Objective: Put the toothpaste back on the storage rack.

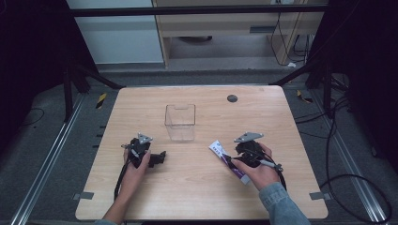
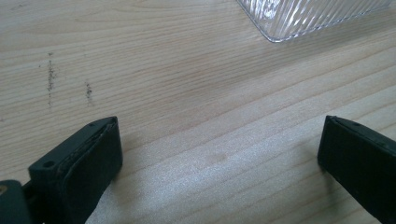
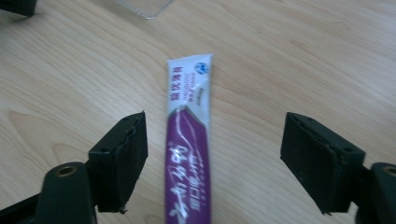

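Observation:
A purple and white tube (image 1: 224, 156) lies flat on the wooden table (image 1: 197, 192), right of centre, white end toward the clear box (image 1: 179, 123). My right gripper (image 1: 237, 160) is over it. In the right gripper view the tube (image 3: 189, 149) runs up between the jaws of the right gripper (image 3: 215, 135), nearer the left jaw, and neither pad touches it. My left gripper (image 1: 160, 158) rests on the table to the left, pointing right. In the left gripper view, the left gripper (image 2: 219, 140) is open over bare wood.
The clear box stands open-topped at the table's middle; its ribbed corner (image 2: 317, 16) lies ahead of the left jaws and its edge (image 3: 144, 7) ahead of the right ones. A small dark disc (image 1: 232, 98) sits near the far edge. Cables trail from both grippers.

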`<state>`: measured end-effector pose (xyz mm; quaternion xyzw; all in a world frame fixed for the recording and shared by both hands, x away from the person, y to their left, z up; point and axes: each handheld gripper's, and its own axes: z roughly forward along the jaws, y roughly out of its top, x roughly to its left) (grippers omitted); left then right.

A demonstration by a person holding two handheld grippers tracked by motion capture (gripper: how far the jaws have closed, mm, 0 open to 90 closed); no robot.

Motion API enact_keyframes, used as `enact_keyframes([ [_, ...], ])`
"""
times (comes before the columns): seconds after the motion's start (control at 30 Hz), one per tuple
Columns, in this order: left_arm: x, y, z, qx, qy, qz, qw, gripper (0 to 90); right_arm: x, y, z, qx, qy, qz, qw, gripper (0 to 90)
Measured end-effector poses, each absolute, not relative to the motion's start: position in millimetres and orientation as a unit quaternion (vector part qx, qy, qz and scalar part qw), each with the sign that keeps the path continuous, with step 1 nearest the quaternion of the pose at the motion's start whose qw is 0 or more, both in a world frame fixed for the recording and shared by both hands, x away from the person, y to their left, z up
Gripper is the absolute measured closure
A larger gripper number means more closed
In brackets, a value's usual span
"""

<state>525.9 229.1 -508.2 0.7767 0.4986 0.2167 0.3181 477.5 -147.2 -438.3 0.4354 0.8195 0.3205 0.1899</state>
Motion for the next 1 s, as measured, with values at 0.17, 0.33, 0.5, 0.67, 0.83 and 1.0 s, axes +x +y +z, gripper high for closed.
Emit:
enact_keyframes([
  [0.17,526.0,229.2,-508.2,0.777,0.498,0.217,0.318,0.0,484.4,-132.2,-443.7,0.424,0.832,0.311,0.176,27.8],
  [0.33,526.0,229.2,-508.2,0.777,0.498,0.216,0.318,0.0,490.7,-124.2,-448.3,0.423,0.841,0.297,0.159,29.0],
  [0.5,526.0,229.2,-508.2,0.777,0.498,0.216,0.318,0.0,496.6,-119.2,-454.0,0.423,0.848,0.285,0.146,29.0],
  [0.67,526.0,229.2,-508.2,0.777,0.498,0.216,0.318,0.0,501.4,-116.6,-457.2,0.425,0.852,0.273,0.139,29.7],
  [0.83,526.0,229.2,-508.2,0.777,0.498,0.217,0.318,0.0,505.6,-112.2,-458.9,0.427,0.854,0.265,0.133,30.6],
  [1.0,526.0,229.1,-508.2,0.777,0.498,0.216,0.319,0.0,509.3,-110.0,-462.6,0.427,0.857,0.257,0.131,30.6],
])
